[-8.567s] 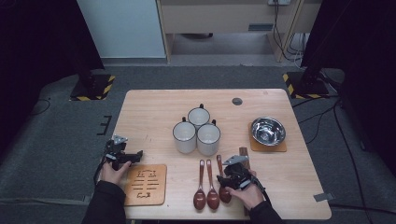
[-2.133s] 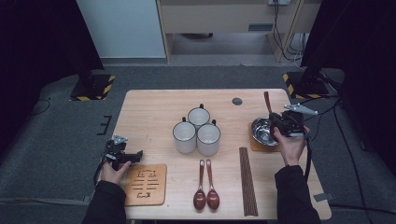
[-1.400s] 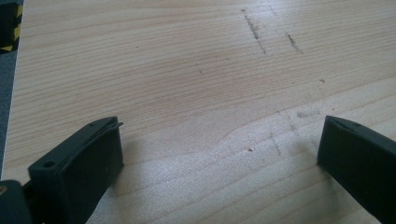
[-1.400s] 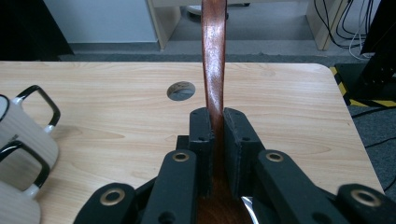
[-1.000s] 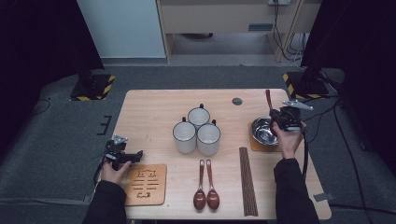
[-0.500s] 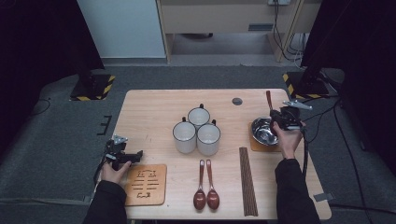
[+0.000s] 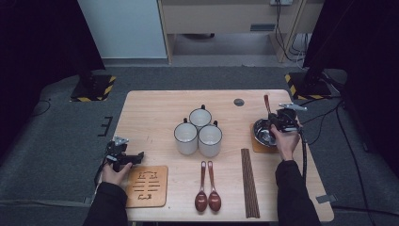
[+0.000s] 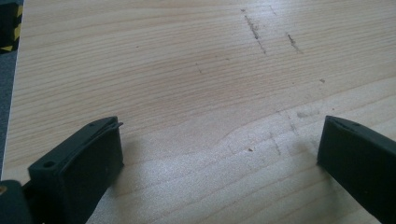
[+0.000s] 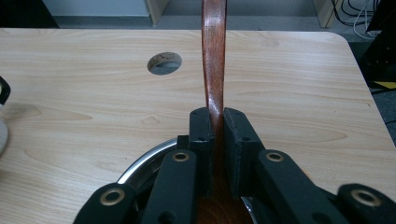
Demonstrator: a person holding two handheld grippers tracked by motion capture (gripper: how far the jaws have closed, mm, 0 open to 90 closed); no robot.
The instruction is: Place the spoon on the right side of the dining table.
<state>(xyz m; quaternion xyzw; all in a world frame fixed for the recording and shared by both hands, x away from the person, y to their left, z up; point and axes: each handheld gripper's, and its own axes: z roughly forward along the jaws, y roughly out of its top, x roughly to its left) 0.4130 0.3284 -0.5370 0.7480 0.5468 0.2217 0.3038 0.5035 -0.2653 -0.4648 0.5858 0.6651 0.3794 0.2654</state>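
The right gripper view brings out what the high view leaves small: the right tool (image 9: 215, 135) is clenched on the slim, glossy, dark red-brown handle of a wooden spoon (image 9: 214, 56), its flat black pads pressed to either side, with the curved polished rim of a steel bowl (image 9: 142, 165) just beneath. From the high view the same right tool (image 7: 281, 118) sits at the far right of the pale wooden counter (image 7: 155, 106), the spoon (image 7: 267, 104) tilting up over the round metal bowl (image 7: 261, 133), which rests on a brown mat (image 7: 256, 147). The left gripper view shows the left tool (image 8: 219, 149) released, blocky black jaws wide apart over bare, fine-grained wood; the high view places that left tool (image 7: 123, 157) at the near left edge beside a square carved wooden trivet (image 7: 147, 185). Centre stand three white enamel mugs (image 7: 199, 133); nearer lie two more rounded wooden spoons (image 7: 208, 197) and dark chopsticks (image 7: 249, 181)
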